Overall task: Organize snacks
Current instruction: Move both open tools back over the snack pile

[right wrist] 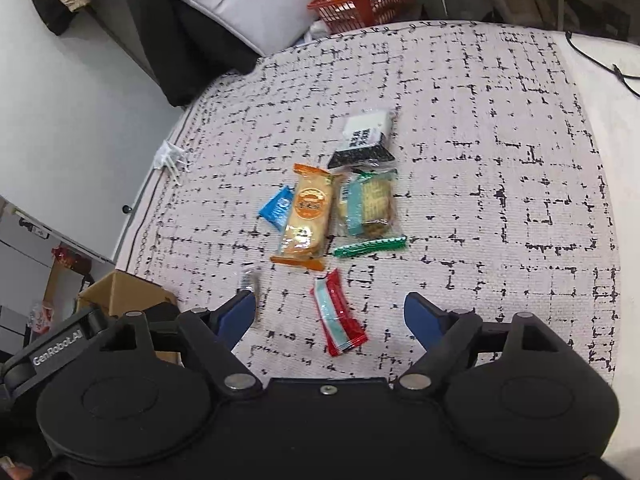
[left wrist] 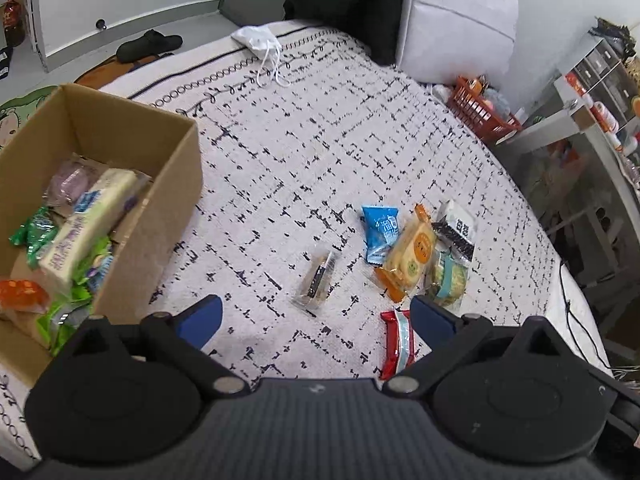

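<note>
Snacks are lying loose on a woven, black-flecked bedcover (right wrist: 460,128). Corrugated cardboard box (left wrist: 132,128) is sitting at nine o'clock, holding crinkly packets. Orange biscuit pack (right wrist: 306,216), then red-and-teal wrapper (right wrist: 338,316), glossy film. "GenRobot.AI" is showing on right gripper (right wrist: 330,314), spread empty; left gripper (left wrist: 316,318) likewise spread.

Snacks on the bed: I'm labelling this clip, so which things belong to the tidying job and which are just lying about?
Job:
cardboard box
red packet
orange packet
blue packet
clear-wrapped bar
green-banded packet
black-and-white packet

Lying about:
red basket
white drawstring bag
grey cushion
</note>
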{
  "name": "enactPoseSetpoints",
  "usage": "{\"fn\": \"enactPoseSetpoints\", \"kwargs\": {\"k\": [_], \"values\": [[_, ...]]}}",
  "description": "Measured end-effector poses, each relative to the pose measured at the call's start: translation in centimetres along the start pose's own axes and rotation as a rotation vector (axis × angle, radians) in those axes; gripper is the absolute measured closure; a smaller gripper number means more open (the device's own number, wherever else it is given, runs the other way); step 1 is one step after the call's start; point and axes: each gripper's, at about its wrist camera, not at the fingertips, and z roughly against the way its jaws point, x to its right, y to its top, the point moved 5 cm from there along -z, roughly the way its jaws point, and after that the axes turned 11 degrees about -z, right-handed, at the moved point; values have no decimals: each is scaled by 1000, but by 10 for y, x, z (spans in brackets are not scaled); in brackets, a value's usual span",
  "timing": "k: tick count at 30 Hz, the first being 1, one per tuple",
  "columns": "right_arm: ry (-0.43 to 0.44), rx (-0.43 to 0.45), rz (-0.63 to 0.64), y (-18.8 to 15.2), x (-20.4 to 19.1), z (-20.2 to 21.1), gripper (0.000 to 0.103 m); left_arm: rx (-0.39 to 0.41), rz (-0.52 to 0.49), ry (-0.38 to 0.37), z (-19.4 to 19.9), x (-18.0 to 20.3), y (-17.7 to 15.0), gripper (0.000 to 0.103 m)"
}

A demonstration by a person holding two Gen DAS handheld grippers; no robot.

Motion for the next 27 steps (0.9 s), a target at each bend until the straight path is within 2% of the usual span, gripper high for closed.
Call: {"fn": "enactPoseSetpoints", "kwargs": {"k": [9, 15, 17, 20, 24, 27], "values": [[-44, -35, -8, 3, 10, -24, 22, -29, 18, 4, -37, 10, -2, 25], [-58, -56, -18, 5, 13, -38, 22, -30, 9, 18, -58, 13, 0, 26], [-55, -69, -22, 4, 14, -43, 25, -33, 10, 20, -64, 14, 1, 27], [-62, -97, -32, 3, 17, -54, 33, -51, 20, 14, -75, 13, 1, 36], [-56, -120, -39, 2, 17, -62, 38, -59, 31, 11, -85, 13, 2, 46], [-64, -127, -22, 0, 14, -66, 39, -58, 29, 22, -89, 12, 2, 46]]}}
